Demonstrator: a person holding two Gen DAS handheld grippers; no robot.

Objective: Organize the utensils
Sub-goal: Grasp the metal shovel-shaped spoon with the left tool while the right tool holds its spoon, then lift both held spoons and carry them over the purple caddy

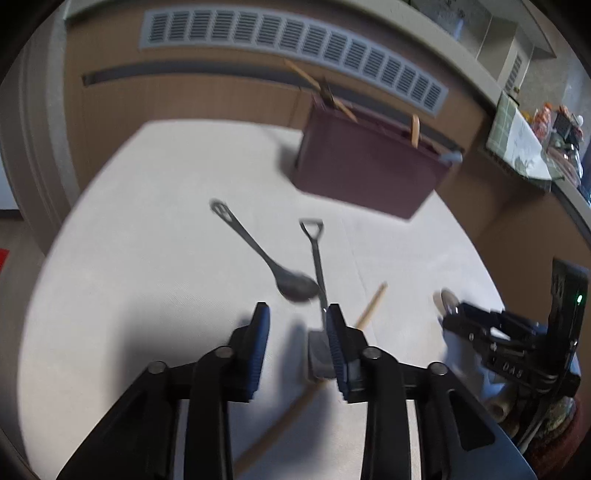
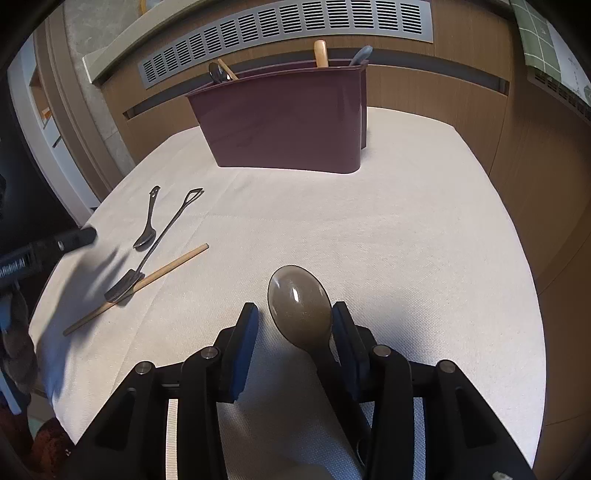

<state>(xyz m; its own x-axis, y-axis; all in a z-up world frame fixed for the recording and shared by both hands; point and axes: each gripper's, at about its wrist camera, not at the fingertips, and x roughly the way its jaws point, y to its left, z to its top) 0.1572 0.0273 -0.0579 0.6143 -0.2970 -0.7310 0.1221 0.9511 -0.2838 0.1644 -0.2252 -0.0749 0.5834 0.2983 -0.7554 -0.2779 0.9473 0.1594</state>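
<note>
Biggest risk judged at the right gripper point(image 2: 295, 325): its jaws are spread, with the brown plastic spoon point(image 2: 300, 306) lying between them, handle against the right pad, left pad clear; nothing is clamped, so an off-centre closing could push the spoon sideways or catch only the bowl. Second risk at the left gripper point(image 1: 298, 332): also released and empty, poised over a small pile where the shovel-shaped spoon point(image 1: 317, 258) lies across the single chopstick point(image 1: 371, 306), with the dark metal spoon point(image 1: 266, 254) touching or just beside it; a grab there could take two pieces at once or roll the chopstick toward the table edge. The left view is blurred, so contact cannot be confirmed. The maroon caddy point(image 2: 284, 122) stands at the far side, already holding several handles; a tall piece dropped in carelessly could tip out. The surface is a table under a pale textured cloth point(image 2: 406, 229), flat, somewhat creased. Behind it, a wood-panelled wall with a long louvred vent point(image 2: 280, 33) is noted.
</note>
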